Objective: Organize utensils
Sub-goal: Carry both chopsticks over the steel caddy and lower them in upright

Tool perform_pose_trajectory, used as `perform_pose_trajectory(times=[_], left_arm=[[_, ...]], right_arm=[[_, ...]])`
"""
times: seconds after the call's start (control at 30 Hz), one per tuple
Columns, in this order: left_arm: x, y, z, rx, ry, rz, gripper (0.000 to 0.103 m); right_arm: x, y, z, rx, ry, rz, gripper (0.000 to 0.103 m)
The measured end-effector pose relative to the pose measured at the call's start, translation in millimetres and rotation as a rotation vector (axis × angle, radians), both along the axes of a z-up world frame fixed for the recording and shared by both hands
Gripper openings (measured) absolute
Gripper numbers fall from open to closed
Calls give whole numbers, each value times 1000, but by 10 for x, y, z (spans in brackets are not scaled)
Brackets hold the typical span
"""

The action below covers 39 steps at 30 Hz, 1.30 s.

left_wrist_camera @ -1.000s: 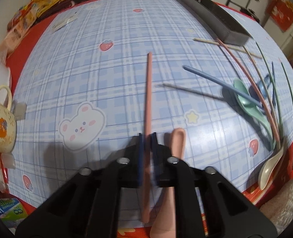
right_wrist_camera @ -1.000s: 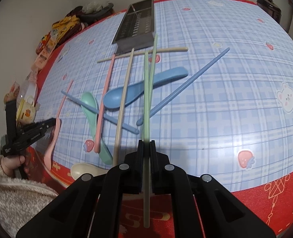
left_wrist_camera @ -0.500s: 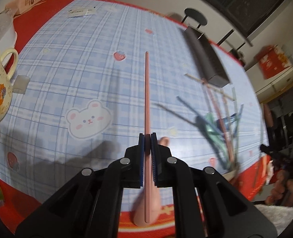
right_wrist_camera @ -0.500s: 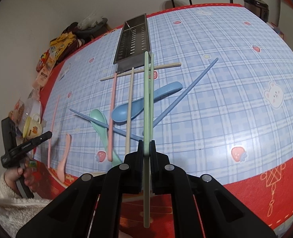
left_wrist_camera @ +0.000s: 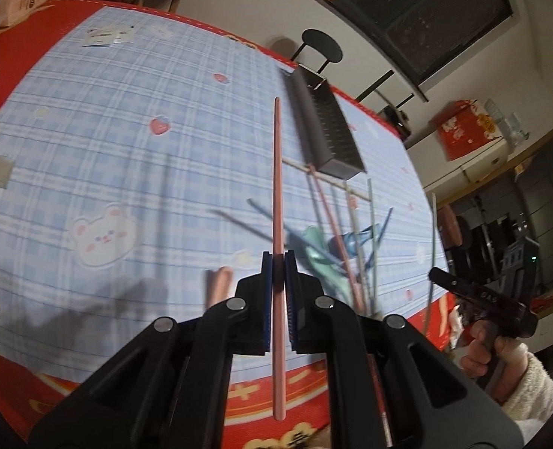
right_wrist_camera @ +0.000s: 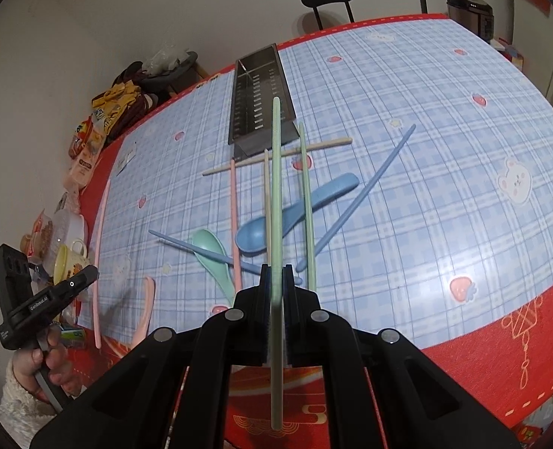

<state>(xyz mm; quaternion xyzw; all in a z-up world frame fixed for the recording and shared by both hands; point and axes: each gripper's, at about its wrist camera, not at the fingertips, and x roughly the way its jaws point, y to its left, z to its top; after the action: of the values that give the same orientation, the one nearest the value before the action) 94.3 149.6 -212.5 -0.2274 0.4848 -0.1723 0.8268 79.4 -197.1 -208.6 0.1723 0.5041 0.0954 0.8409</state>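
I'm looking into a home dining room: beyond the jaws a desk (right_wrist_camera: 445, 187) is wearing a cartoon-bear cloth, snack packets (right_wrist_camera: 100, 127) are piling up far left, and a rice cooker (right_wrist_camera: 471, 13) is sitting far right.

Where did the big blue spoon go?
In the right wrist view the blue spoon lies on the table in the middle of the pile, just right of the green spoon, with chopsticks crossing over it.
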Motion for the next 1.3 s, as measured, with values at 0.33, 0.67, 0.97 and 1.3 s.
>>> perform_pose_trajectory(times=[0.33, 0.67, 0.97, 1.3], left_arm=[[370, -368, 25, -39, 15, 33, 10], [1271, -845, 84, -43, 20, 58, 10], [2431, -1200, 23, -87, 29, 117, 10], [3250, -1459, -209, -31, 68, 108, 10]], right_arm=[[626, -134, -8, 38, 4, 57, 7], [1674, -207, -98, 71, 1, 141, 7], [2554, -85, -41, 62, -70, 194, 7], [3145, 183, -199, 29, -97, 216, 7]])
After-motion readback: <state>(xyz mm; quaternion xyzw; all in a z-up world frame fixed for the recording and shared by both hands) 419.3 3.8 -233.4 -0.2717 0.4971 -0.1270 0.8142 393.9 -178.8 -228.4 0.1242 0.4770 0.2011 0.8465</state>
